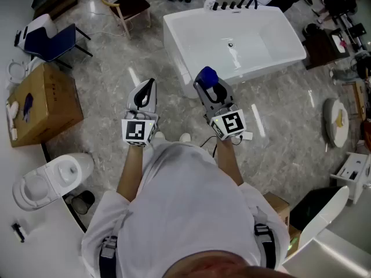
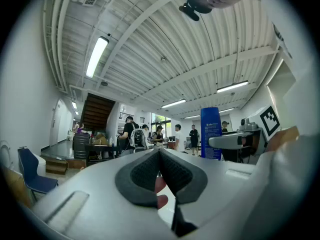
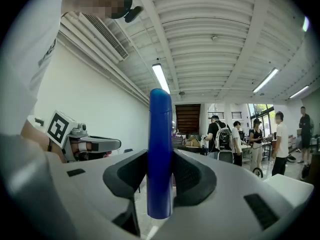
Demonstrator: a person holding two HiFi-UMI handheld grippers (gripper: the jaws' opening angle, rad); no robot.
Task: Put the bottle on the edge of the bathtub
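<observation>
In the head view most of the bottle (image 1: 207,75) is hidden by the jaws around it, and only its blue top shows, over the marble floor (image 1: 110,91) just short of the bathtub (image 1: 295,48) at its near rim. The person's hands cannot be seen under the marker cubes; only the bare forearms show, reaching forward from the white shirt towards the bathtub. Neither gripper view shows the bathtub at all: both look up at the ribbed ceiling (image 3: 220,29) and a far group of people. The right tool (image 1: 205,87) points at the bathtub's near side, and in its own view the right tool (image 3: 160,160) has both dark pads pressed on the blue bottle (image 3: 160,149), which stands upright between them and rises well above the jaws; its print is turned away there. The left tool (image 1: 148,87) is held level with the right one, off the bathtub's near left corner and apart from its wall. In its own view the left tool (image 2: 160,156) has its pads drawn together to a narrow seam with nothing gripped; a small pinkish shape low behind them is too blurred to name. The same view catches the bottle (image 2: 211,133) from the side, with pale lettering too small to read.
</observation>
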